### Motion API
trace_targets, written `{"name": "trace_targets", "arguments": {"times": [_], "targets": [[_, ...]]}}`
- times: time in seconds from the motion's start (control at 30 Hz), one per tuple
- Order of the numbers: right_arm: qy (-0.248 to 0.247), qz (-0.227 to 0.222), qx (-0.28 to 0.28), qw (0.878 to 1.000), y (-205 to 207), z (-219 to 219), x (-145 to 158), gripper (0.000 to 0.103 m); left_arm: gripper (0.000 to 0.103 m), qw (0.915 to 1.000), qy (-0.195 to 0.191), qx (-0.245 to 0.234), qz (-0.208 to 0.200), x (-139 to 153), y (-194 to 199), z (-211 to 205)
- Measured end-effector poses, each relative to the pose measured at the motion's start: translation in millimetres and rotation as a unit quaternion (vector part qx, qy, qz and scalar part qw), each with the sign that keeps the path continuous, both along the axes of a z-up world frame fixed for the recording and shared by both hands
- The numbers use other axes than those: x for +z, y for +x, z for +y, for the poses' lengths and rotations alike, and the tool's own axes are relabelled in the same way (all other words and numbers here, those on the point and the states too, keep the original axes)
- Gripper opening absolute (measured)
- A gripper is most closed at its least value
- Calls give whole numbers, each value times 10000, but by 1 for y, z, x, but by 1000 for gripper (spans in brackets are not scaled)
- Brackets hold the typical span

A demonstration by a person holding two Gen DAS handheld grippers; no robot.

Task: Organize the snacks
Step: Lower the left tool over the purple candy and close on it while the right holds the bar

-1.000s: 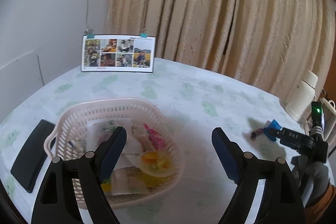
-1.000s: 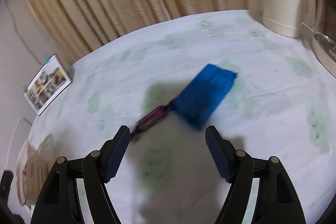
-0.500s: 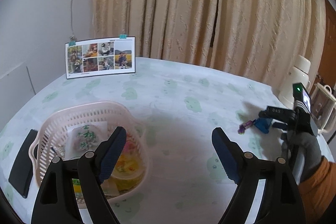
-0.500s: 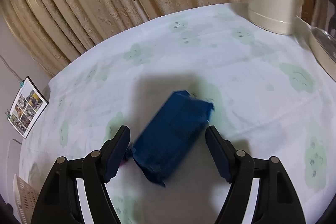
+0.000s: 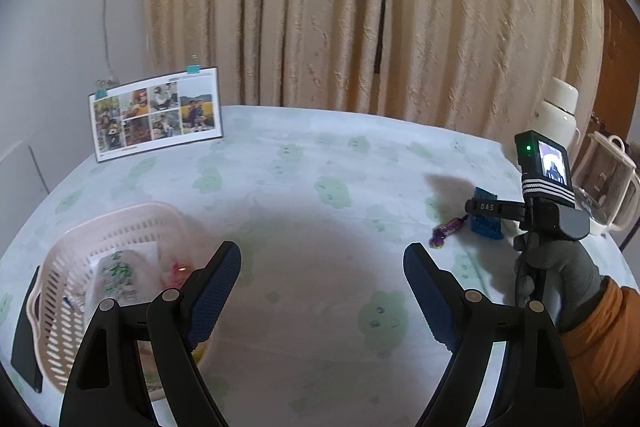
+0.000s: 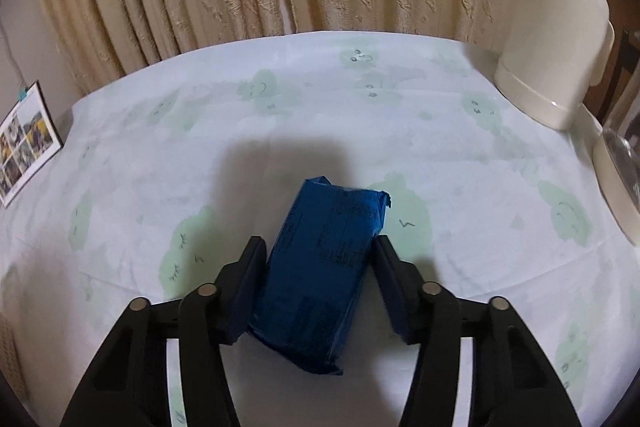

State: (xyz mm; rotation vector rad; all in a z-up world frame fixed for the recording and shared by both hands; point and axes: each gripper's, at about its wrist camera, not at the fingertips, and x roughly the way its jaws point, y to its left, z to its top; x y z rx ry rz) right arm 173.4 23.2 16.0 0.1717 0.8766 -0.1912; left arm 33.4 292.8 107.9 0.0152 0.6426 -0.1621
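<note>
Grasp step. Right gripper (image 6: 320,259) straddles the blue snack packet (image 6: 326,263) lying on the table (image 6: 280,99); jaws flank both sides, closure uncertain. Left gripper (image 5: 322,267), jaws wide and empty, hovers beside the pink basket (image 5: 60,287). Next: clamp, lift, carry to basket.

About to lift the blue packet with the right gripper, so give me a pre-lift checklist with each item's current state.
1. Blue packet sits between the right gripper fingers: ok.
2. Both pads firmly pressing the packet: cannot tell; they look at its sides.
3. Packet centred in the grip: not ok; it lies skewed, near end leaning right.
4. Purple candy clear of the grip: ok; it lies beside the packet.
5. Pink basket has room for the packet: cannot tell; it already holds snacks.
6. Left gripper open, holding nothing, out of the way: ok.
</note>
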Motion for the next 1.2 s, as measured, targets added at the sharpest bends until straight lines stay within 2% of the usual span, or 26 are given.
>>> {"name": "trace_targets", "arguments": {"times": [0.23, 0.43, 0.77, 0.87, 1.0, 1.2], "targets": [[12, -18, 146, 9999, -17, -14, 1, 46, 84, 9994, 155, -282, 140, -7, 14, -25], [129, -38, 201, 9997, -36, -31, 3, 44, 84, 9972, 150, -609, 413, -21, 34, -52], [356, -102, 331, 9988, -58, -50, 1, 44, 83, 9895, 301, -1140, 842, -48, 78, -108], [420, -113, 344, 9985, -59, -52, 1, 44, 81, 9857, 425, -1291, 998, -59, 90, -125], [420, -122, 382, 9983, -59, -53, 1, 44, 69, 9805, 620, -1410, 1220, -74, 106, -140], [496, -133, 387, 9979, -59, -56, 0, 44, 65, 9754, 656, -1496, 1478, -91, 124, -154]]}}
